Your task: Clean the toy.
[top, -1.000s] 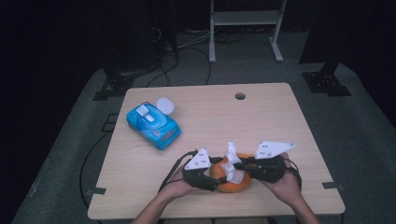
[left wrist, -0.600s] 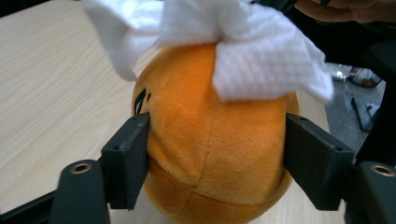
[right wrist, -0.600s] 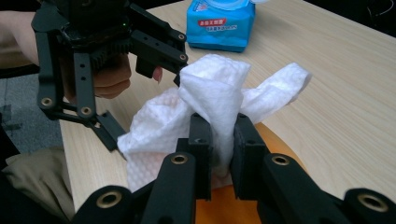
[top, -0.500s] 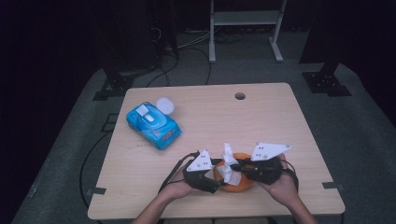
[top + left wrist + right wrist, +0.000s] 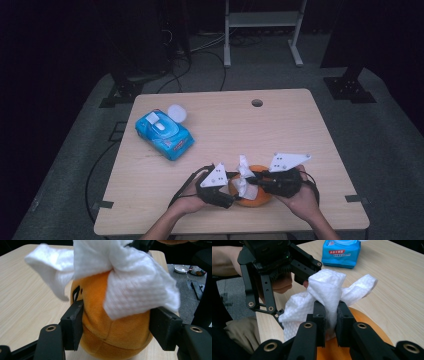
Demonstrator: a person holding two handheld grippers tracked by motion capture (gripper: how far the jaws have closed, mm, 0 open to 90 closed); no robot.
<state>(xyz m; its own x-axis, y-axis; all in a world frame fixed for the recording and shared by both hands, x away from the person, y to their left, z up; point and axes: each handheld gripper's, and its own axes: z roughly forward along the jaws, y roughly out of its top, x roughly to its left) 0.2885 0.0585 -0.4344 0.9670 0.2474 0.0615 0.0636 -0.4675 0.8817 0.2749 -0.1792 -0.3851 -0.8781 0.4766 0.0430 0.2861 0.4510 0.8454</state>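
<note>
A round orange plush toy (image 5: 260, 199) sits near the table's front edge. My left gripper (image 5: 231, 194) holds it from the left. In the left gripper view its pads (image 5: 73, 325) press on both sides of the toy (image 5: 112, 340), and the jaws have just been closing on it. A crumpled white wipe (image 5: 243, 175) lies over the top of the toy. My right gripper (image 5: 253, 183) is shut on that wipe (image 5: 324, 287), pinching it just above the orange surface (image 5: 367, 322). The left gripper (image 5: 300, 277) stands just behind the wipe in the right gripper view.
A blue pack of wipes (image 5: 164, 132) lies at the table's left, with a white round lid (image 5: 177, 112) beside it. The wooden table (image 5: 300, 130) has a small hole (image 5: 257, 103) near its far edge. A metal frame stands on the floor beyond.
The right gripper with the wipe has shifted slightly left and down over the toy. The left hand has stayed in place.
</note>
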